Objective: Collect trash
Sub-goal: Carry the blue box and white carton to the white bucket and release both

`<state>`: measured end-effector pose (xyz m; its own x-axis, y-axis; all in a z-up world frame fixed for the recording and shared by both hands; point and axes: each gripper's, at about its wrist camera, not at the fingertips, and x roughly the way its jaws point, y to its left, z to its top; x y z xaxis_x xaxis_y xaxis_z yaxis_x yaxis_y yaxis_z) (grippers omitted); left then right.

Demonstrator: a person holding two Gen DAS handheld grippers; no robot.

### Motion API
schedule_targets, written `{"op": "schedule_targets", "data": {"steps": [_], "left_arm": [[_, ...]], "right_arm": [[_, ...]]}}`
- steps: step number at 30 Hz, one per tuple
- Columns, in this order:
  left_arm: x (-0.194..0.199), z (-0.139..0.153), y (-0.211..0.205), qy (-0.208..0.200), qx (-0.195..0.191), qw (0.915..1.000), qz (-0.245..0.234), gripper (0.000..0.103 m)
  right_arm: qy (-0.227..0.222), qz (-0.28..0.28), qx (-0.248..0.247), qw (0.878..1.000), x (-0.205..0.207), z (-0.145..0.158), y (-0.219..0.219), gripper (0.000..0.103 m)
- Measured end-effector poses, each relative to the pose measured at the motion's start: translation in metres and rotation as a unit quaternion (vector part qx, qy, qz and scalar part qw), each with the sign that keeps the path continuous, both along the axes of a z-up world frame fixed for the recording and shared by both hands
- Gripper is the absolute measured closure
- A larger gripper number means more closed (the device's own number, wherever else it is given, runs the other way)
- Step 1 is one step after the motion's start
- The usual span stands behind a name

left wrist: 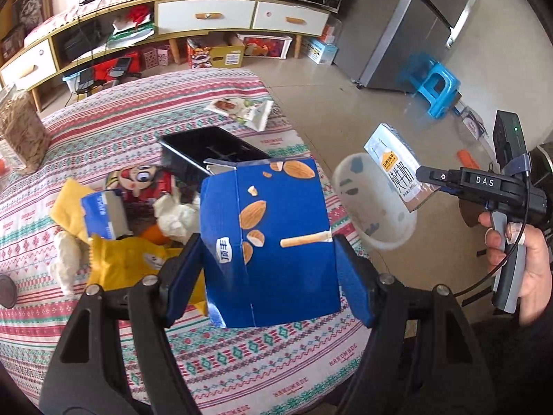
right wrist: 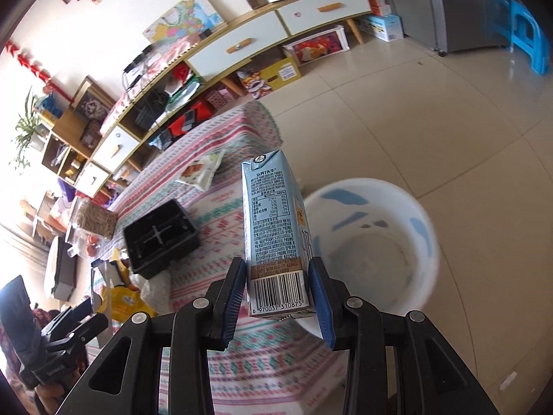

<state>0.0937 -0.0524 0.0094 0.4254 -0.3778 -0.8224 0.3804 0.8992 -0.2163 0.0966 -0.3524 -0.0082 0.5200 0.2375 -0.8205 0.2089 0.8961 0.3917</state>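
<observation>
My left gripper (left wrist: pixel 268 269) is shut on a blue almond-stick snack box (left wrist: pixel 266 242), held above the patterned tablecloth (left wrist: pixel 242 363). My right gripper (right wrist: pixel 276 297) is shut on a pale blue milk carton (right wrist: pixel 274 228), upright, barcode end toward the camera. That carton (left wrist: pixel 397 166) and the hand-held right gripper (left wrist: pixel 428 176) also show at the right of the left wrist view, over the white bucket (left wrist: pixel 376 200). The bucket (right wrist: pixel 373 242) stands on the floor beside the table, just behind the carton. More trash lies on the table: a yellow wrapper (left wrist: pixel 128 259), crumpled tissue (left wrist: pixel 176 218), a small blue carton (left wrist: pixel 103 214).
A black tray (right wrist: pixel 160 238) and a snack packet (right wrist: pixel 200 171) lie on the table. A jar of sticks (left wrist: pixel 20 131) stands at the left edge. Behind are a TV cabinet (left wrist: pixel 207 17), a fridge (left wrist: pixel 414 27) and a blue stool (left wrist: pixel 439 90) on the tiled floor.
</observation>
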Motion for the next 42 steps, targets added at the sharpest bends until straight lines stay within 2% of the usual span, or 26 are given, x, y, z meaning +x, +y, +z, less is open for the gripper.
{"op": "schedule_targets", "data": {"steps": [6,12,15,23,27,31,36,38,42], "left_arm": [[-0.003,-0.009,-0.028,0.004,0.007,0.9997,-0.022,0.029],[-0.006,-0.016,-0.059,0.002,0.010,0.9989,-0.047,0.029],[-0.005,-0.021,-0.073,-0.004,0.012,0.9982,-0.058,0.029],[0.002,-0.036,-0.120,-0.023,0.020,0.9943,-0.102,0.029],[0.005,-0.044,-0.139,-0.030,0.022,0.9919,-0.122,0.029],[0.007,-0.051,-0.160,-0.037,0.021,0.9897,-0.137,0.029],[0.008,-0.058,-0.175,-0.044,0.015,0.9873,-0.152,0.028],[0.009,-0.060,-0.179,-0.041,0.022,0.9860,-0.160,0.022],[0.007,-0.055,-0.175,-0.054,0.036,0.9871,-0.146,0.009]], "right_arm": [[0.032,-0.035,-0.006,0.999,-0.011,-0.019,-0.033,0.064],[0.044,-0.052,0.012,0.998,-0.015,-0.032,-0.048,0.062],[0.050,-0.060,0.019,0.997,-0.017,-0.035,-0.053,0.051],[0.054,-0.067,-0.013,0.996,-0.042,-0.033,-0.063,0.040],[0.061,-0.070,-0.046,0.995,-0.059,-0.034,-0.071,0.030],[0.063,-0.076,-0.072,0.992,-0.074,-0.033,-0.079,0.026],[0.064,-0.091,-0.076,0.991,-0.087,-0.032,-0.090,0.024],[0.061,-0.094,-0.077,0.991,-0.088,-0.030,-0.092,0.022],[0.055,-0.089,-0.088,0.991,-0.088,-0.026,-0.089,0.019]]}}
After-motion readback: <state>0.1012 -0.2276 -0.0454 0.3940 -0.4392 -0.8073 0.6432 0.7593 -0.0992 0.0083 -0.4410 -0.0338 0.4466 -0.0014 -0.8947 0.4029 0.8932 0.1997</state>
